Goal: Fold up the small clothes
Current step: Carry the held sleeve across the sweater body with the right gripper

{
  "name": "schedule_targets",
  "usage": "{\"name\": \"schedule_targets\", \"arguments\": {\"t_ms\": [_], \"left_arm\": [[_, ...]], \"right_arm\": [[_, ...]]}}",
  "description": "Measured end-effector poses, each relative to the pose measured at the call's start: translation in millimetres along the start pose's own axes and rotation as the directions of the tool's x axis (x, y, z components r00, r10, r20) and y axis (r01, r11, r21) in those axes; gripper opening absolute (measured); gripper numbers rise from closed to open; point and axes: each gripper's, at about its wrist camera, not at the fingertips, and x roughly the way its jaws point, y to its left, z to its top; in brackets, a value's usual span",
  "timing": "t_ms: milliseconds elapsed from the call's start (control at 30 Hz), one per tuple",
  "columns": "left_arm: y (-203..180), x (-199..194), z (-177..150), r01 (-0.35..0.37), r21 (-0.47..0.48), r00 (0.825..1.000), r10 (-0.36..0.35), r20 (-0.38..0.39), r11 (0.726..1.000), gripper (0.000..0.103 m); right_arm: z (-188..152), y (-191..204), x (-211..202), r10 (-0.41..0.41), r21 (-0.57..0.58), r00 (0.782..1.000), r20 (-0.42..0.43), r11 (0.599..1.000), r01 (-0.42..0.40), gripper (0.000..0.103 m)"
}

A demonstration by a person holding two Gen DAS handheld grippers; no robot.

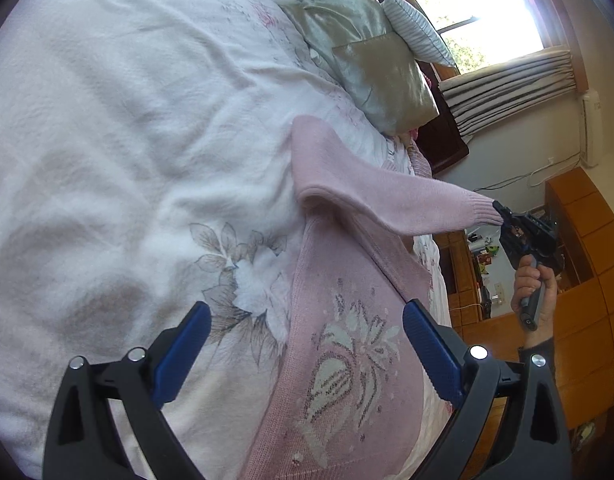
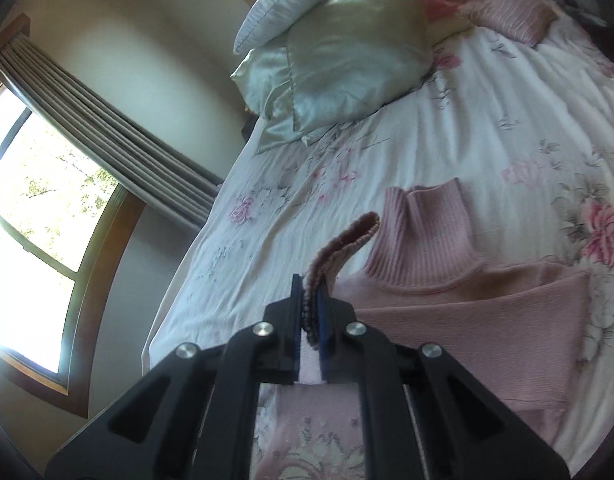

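Two satin pillows (image 2: pixel 339 60) lie on our floral white bedspread (image 1: pixel 127 128) near the bright window (image 1: pixel 479 0); our right gripper (image 2: pixel 311 308) pinches the pink knitted sweater (image 1: pixel 347 360) cuff, while our left gripper (image 1: pixel 307 344) is spread wide.

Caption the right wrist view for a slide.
Right gripper shut on the ribbed cuff of a pink turtleneck sweater spread on a floral bedspread.

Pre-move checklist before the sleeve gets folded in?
1. Right hand-held gripper shut on sleeve cuff: ok.
2. Sleeve lifted off the bed, stretched from the pink sweater: ok.
3. Left hand-held gripper open, holding nothing, above the sweater front: ok.
4. Other sleeve already folded across the body: ok.
5. Sweater body flat on bedspread: cannot tell, part out of view.
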Motion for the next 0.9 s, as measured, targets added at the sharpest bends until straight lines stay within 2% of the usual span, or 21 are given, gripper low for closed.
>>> {"name": "schedule_targets", "arguments": {"t_ms": [233,433,733,900], "left_arm": [[-23.6,18.9,9.5,-0.021,0.053,0.999,0.022,-0.030,0.998,0.097],[-45.9,39.5,22.4,-0.018,0.093,0.999,0.022,-0.047,0.996,0.097],[-72.9,87.2,44.9,0.027,0.119,0.993,-0.013,-0.114,0.992,0.097],[-99.1,115.8,75.7,0.109,0.118,0.987,-0.093,-0.133,0.987,0.097]], "right_arm": [[-11.5,-75.4,-38.4,-0.080,0.078,0.996,0.038,0.994,0.077,0.005],[-31.3,-136.1,-50.1,-0.108,0.157,0.994,0.032,0.982,0.102,0.005],[-62.2,-200.4,-28.7,-0.123,0.229,0.992,-0.027,0.965,0.126,0.005],[-73.4,-225.4,-14.2,-0.106,0.271,0.993,-0.042,0.956,0.113,0.005]]}}
